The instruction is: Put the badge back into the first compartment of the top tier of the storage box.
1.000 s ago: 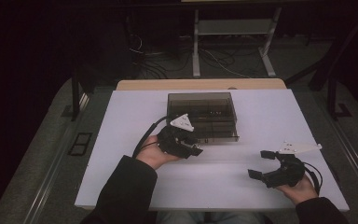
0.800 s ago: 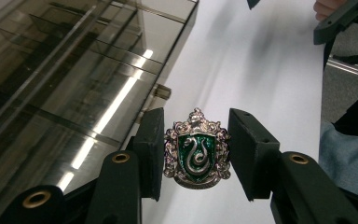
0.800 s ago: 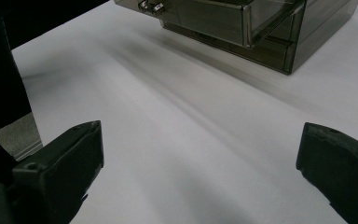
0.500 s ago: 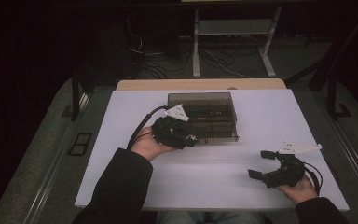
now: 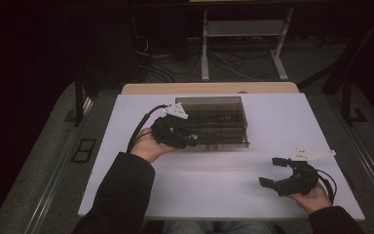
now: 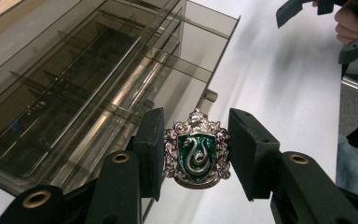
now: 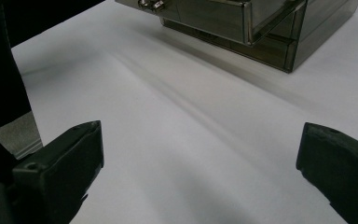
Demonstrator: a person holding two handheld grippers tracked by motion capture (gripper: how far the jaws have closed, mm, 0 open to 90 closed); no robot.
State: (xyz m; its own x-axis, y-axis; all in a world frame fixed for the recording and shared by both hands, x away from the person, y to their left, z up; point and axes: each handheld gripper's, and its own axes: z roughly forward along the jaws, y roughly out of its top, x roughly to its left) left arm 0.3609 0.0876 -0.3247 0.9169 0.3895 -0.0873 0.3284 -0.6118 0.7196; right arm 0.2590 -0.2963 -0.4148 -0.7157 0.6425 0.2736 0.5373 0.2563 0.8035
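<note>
Over the last second the left hand-held gripper (image 5: 191, 139) has carried forward from mid-table to the front of the smoked box (image 5: 219, 122), jaws clamped on a green snake badge (image 6: 196, 150). The badge now hangs just beside the box's divided compartments, so I judge placement is next. The right hand-held gripper (image 5: 274, 172) has stayed near the table (image 5: 214, 190) edge, jaws apart, holding nothing.

One smoked box (image 5: 214, 122) is sitting on one white table (image 5: 214, 195), and one green crest badge (image 6: 196, 155) is showing between jaws. Two grippers are showing, the left gripper (image 5: 191, 140) and the right gripper (image 5: 271, 171), each riding in one hand.
</note>
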